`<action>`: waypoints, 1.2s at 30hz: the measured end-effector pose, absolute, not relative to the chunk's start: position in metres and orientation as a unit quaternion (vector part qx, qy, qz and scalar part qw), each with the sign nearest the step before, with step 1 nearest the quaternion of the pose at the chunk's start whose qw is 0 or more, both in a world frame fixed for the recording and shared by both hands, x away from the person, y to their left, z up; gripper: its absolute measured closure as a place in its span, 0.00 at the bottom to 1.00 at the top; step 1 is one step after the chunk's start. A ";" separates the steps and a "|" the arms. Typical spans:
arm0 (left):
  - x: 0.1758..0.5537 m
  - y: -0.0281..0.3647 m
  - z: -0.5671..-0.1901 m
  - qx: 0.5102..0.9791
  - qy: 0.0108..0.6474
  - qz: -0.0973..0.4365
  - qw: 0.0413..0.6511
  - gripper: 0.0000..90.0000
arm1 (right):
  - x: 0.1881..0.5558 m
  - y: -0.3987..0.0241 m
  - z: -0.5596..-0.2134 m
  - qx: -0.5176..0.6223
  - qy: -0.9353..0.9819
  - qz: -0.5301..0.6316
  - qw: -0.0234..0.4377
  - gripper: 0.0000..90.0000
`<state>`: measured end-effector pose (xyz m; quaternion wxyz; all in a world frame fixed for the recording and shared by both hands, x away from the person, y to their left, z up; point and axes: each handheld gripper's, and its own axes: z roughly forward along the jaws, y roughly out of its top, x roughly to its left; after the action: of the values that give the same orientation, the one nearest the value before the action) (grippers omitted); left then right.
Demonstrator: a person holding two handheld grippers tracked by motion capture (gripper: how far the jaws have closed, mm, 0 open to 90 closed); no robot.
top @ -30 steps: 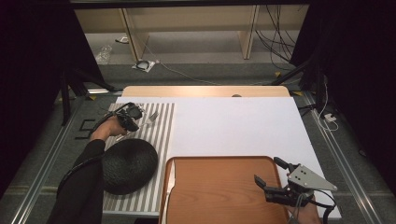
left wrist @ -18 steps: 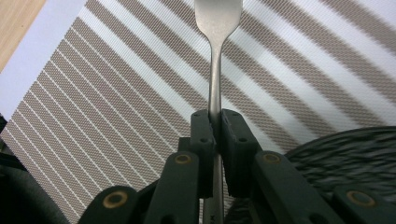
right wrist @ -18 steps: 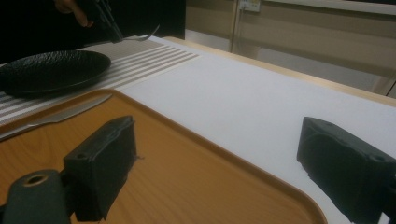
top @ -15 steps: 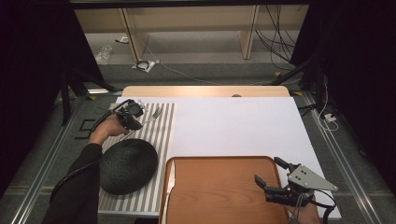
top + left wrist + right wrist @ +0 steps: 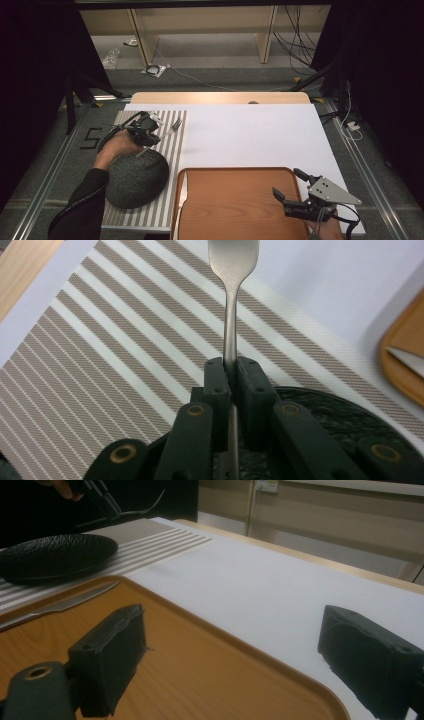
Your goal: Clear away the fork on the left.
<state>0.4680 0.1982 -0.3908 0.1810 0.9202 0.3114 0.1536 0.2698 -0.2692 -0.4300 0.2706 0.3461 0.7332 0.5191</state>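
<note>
Nearby, black plate (image 5: 136, 177), knife (image 5: 181, 192), tray (image 5: 240, 205).

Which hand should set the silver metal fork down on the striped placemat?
Left, probably. The left claw is already shut on the silver metal fork above the striped placemat; the right claw stands open over the brown wooden tray.

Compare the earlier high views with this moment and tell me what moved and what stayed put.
The left hand-held gripper, shut on the fork throughout, has carried it up off the striped placemat and a little toward the table's middle. The right hand-held gripper stayed open over the wooden tray. The black plate and the knife on the tray kept their places.
</note>
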 end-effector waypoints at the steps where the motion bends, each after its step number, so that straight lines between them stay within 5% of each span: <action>1: 0.466 0.197 -0.390 0.919 0.313 0.147 0.188 0.93 | 0.270 -0.269 -0.430 0.347 0.732 0.520 0.270 0.14; 36: 0.374 0.143 -0.398 0.930 0.252 0.126 0.234 0.93 | 0.268 -0.268 -0.429 0.342 0.733 0.521 0.272 0.14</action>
<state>0.3735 0.1427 -0.3980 0.2344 0.9304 0.2521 0.1260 0.2684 -0.2679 -0.4292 0.2717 0.3420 0.7332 0.5212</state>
